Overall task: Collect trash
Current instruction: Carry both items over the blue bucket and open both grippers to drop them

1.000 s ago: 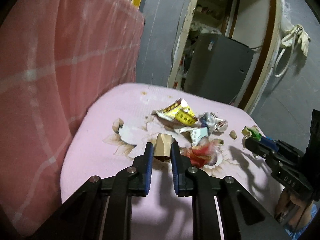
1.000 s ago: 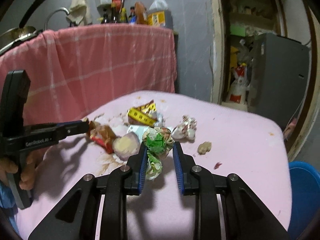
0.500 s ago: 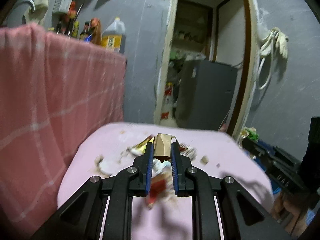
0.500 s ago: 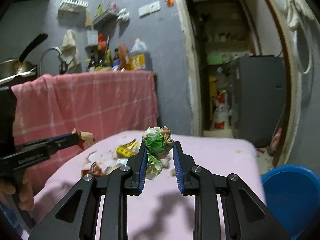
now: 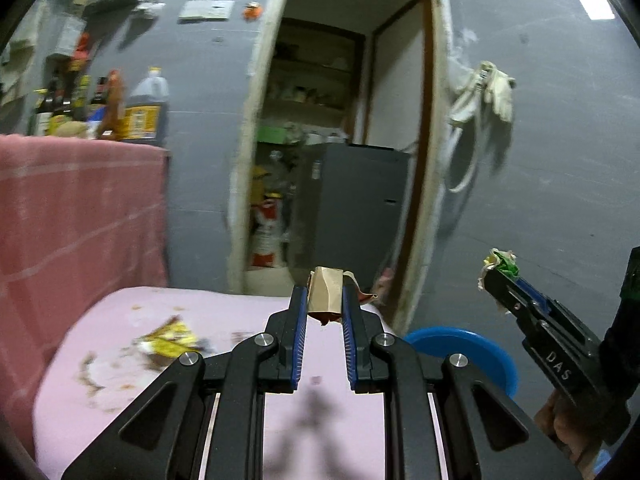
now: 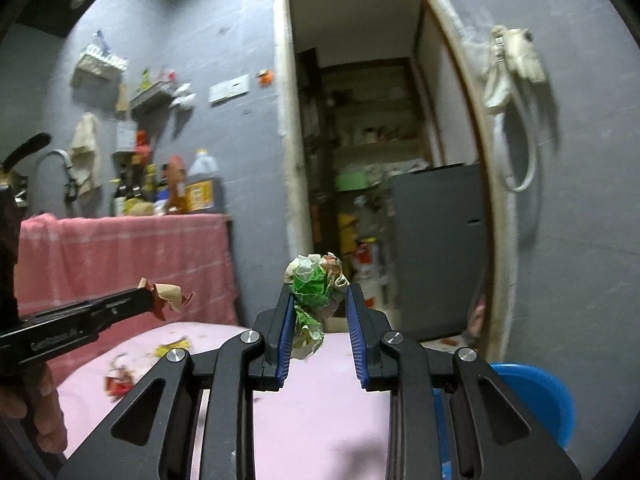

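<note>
Over the pink table [image 5: 100, 392], your grippers are each clamping a scrap: left gripper [image 5: 325, 300] a brown wrapper [image 5: 326, 294], right gripper [image 6: 320, 300] a green wad [image 6: 310, 288], likely for carrying to the blue bin [image 6: 536, 396].

Grey painted walls [image 6: 224, 40] surround an open doorway [image 6: 360, 120] straight beyond the fingers, with cluttered shelves and a grey cabinet [image 6: 440, 248] inside. To the left stands a pink-draped counter [image 6: 120, 256] holding bottles [image 6: 200, 188]. A pale bag [image 6: 512, 64] hangs right of the doorway.
</note>
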Demonstrator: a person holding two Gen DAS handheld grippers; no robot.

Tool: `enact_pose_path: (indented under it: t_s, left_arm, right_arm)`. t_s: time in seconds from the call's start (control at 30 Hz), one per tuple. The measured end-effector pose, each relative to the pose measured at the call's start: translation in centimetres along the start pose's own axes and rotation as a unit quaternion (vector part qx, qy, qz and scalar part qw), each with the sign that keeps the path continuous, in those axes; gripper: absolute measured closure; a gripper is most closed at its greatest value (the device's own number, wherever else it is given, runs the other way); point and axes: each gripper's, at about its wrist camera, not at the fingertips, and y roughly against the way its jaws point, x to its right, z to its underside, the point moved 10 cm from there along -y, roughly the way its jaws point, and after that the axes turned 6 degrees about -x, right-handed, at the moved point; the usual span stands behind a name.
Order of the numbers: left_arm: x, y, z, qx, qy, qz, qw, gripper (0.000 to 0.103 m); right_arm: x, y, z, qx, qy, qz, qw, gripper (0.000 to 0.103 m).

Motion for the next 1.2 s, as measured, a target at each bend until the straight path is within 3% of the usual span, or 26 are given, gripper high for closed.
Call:
enact_pose_path:
  t_s: [0.3, 0.6, 0.83, 1.03, 1.13, 1.2]
  left_arm:
    - [8.0, -6.4, -0.2, -0.056, -0.003, 0.081, 0.9951, 0.089]
    - [13.2, -13.3, 1.8, -0.135, 0.000, 0.120, 0.9836, 0.089]
    - [13.6, -17.5, 3.9, -0.190, 0.027, 0.123, 0.9736, 0.089]
    - [12.2, -17.8, 4.7, -0.202, 0.049, 0.116, 0.9712, 0.089]
    - [12.1, -17.4, 4.6, -0.200, 0.048, 0.112, 0.9722, 0.089]
    - [11.8, -17.0, 4.5, -0.198, 0.044, 0.110, 0.9730, 0.089]
  right_arm:
    - [8.2, 1.1, 0.6, -0.001, -0.053, 0.079, 0.995, 0.080]
    - [13.7, 0.5, 3.5, -0.041, -0.102, 0.122, 0.986, 0.078]
    - [16.8, -0.6, 5.9, -0.081, -0.135, 0.134, 0.978, 0.077]
    - [18.1, -1.4, 7.6, -0.116, -0.160, 0.135, 0.971, 0.066]
    - [18.0, -1.4, 7.8, -0.122, -0.162, 0.134, 0.970, 0.053]
    - [18.0, -1.4, 7.8, -0.122, -0.161, 0.134, 0.970, 0.052]
